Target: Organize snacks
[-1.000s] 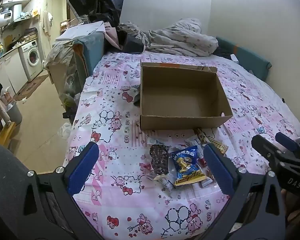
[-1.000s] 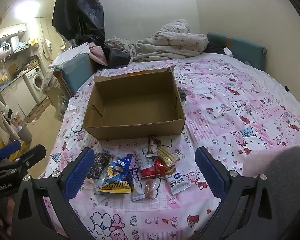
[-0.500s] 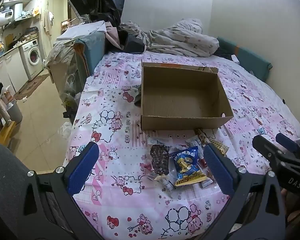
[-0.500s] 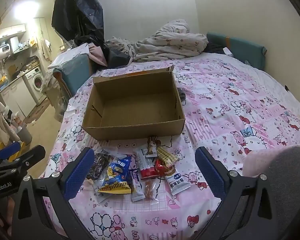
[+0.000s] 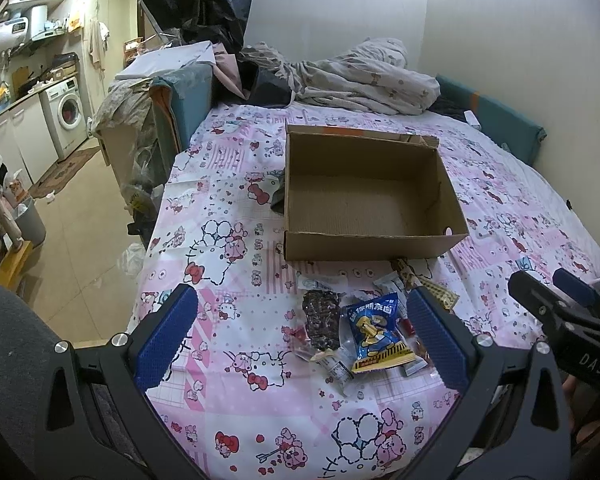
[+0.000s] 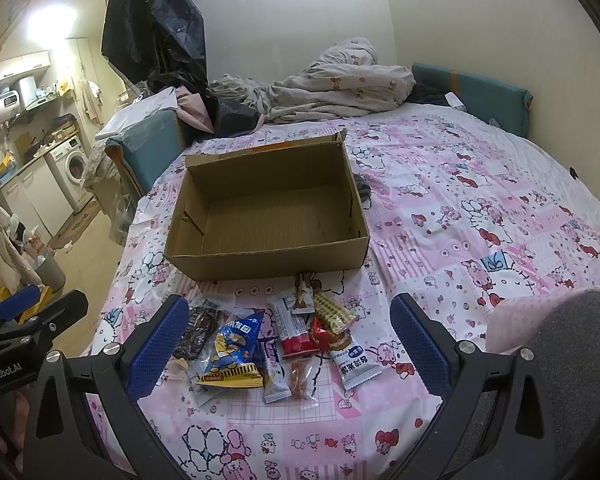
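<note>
left gripper (image 5: 300,336): fingers spread wide, nothing between the blue pads (image 5: 166,338); held above the near edge of the bed (image 5: 228,420). its tip also shows at the left margin of the right wrist view.

right gripper (image 6: 290,346): fingers spread wide as well, holding nothing, also above the near edge. its black tip (image 5: 556,312) shows at the right margin of the left wrist view.

cardboard box (image 6: 268,216): open top, sits upright on the pink cartoon-print sheet, toward the middle of the bed. inside is bare cardboard.

snacks: all lie in a loose cluster on the sheet between the box's near wall and the near edge of the bed, outside the box.
- blue chip bag (image 6: 232,350), yellow band at its bottom edge, left part of cluster.
- dark brown packet (image 6: 198,332) just left of it, touching.
- red-and-white bar (image 6: 294,326) in the middle.
- yellow wafer packet (image 6: 334,312) to its right.
- white packet with blue print (image 6: 354,360) at the right end, nearest the bed edge.
- small clear pouch with orange pieces (image 6: 300,376) beside it.
- one small packet (image 6: 304,286) touches the box's near wall.

rumpled blanket (image 6: 340,76) at the far edge of the bed. washing machine (image 5: 70,114) across the room on the left.
</note>
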`<state>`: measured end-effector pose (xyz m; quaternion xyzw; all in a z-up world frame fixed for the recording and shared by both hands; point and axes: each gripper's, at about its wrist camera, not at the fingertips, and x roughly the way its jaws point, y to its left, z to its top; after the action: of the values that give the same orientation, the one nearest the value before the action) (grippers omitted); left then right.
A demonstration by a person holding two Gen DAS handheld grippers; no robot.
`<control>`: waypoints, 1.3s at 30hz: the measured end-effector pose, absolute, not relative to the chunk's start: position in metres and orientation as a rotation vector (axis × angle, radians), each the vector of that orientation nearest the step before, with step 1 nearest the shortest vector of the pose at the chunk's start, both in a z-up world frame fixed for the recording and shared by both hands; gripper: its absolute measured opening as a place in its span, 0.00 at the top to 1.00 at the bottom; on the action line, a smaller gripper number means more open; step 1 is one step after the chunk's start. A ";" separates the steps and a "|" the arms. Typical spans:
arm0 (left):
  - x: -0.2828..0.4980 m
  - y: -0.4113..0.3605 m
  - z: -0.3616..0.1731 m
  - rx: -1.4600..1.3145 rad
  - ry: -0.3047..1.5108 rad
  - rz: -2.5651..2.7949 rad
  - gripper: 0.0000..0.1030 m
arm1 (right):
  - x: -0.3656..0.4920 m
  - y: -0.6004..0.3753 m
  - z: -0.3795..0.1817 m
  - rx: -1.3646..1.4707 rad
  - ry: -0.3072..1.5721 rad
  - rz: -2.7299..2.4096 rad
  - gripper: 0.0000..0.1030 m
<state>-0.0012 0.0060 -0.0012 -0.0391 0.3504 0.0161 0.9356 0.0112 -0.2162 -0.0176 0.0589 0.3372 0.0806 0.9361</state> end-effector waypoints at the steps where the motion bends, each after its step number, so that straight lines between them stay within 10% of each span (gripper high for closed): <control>1: -0.002 0.007 -0.001 -0.081 0.717 0.033 0.00 | 0.011 -0.216 -0.018 0.119 0.688 0.164 0.01; 39: 0.000 0.005 0.002 -0.072 0.720 0.023 0.00 | 0.011 -0.216 -0.016 0.121 0.688 0.164 0.00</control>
<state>-0.0001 0.0052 0.0018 -0.0353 0.3522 0.0112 0.9352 0.0114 -0.2161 -0.0163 0.0594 0.3367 0.0805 0.9363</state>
